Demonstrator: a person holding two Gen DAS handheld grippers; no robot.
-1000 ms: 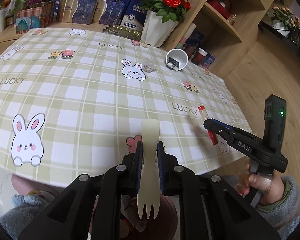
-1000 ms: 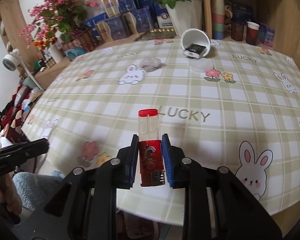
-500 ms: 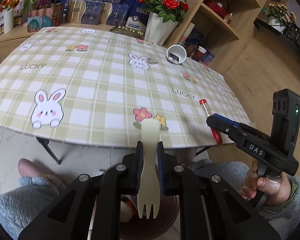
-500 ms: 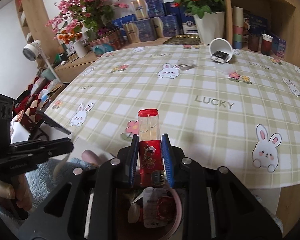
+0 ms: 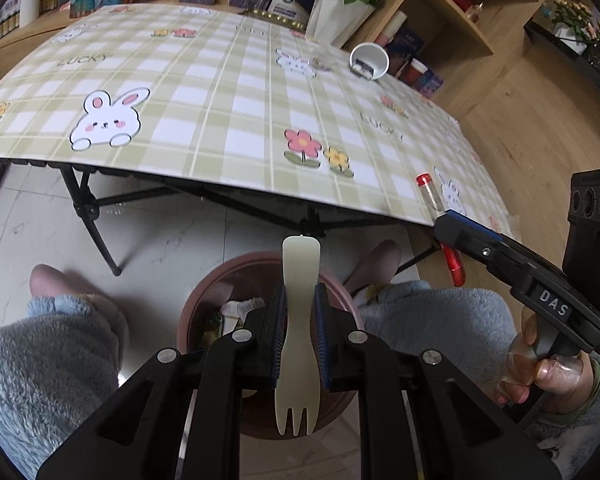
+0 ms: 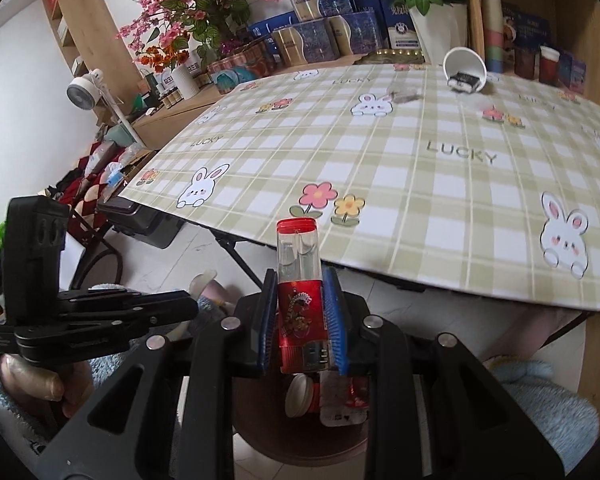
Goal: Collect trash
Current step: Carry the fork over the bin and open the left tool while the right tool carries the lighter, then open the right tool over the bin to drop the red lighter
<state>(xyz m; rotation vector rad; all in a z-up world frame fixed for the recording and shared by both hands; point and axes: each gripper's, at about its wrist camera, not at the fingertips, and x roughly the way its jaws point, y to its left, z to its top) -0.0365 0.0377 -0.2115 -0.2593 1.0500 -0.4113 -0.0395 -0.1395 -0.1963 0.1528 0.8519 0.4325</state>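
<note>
My left gripper [image 5: 300,300] is shut on a cream plastic fork [image 5: 299,320], prongs toward the camera, held over a brown round bin [image 5: 220,280] on the floor. My right gripper [image 6: 301,284] is shut on a red lighter [image 6: 300,300] with a clear end, above the same bin [image 6: 300,448], where wrappers and a white lid lie. The right gripper also shows in the left wrist view [image 5: 444,220], and the left gripper in the right wrist view [image 6: 188,304]. On the far table side lies a tipped white paper cup [image 6: 465,67] with a dark item inside, beside crumpled clear plastic [image 6: 404,94].
The table [image 5: 220,120], covered with a green plaid bunny cloth, stands on black folding legs [image 5: 92,216] just beyond the bin. A person's legs in blue fleece [image 5: 40,360] flank the bin. A white pot of red roses [image 5: 340,12], boxes and wooden shelves stand behind the table.
Both grippers drew back from over the table's edge and sank toward the floor; the bin between the person's legs came into full view under them. Both grips stayed the same.
</note>
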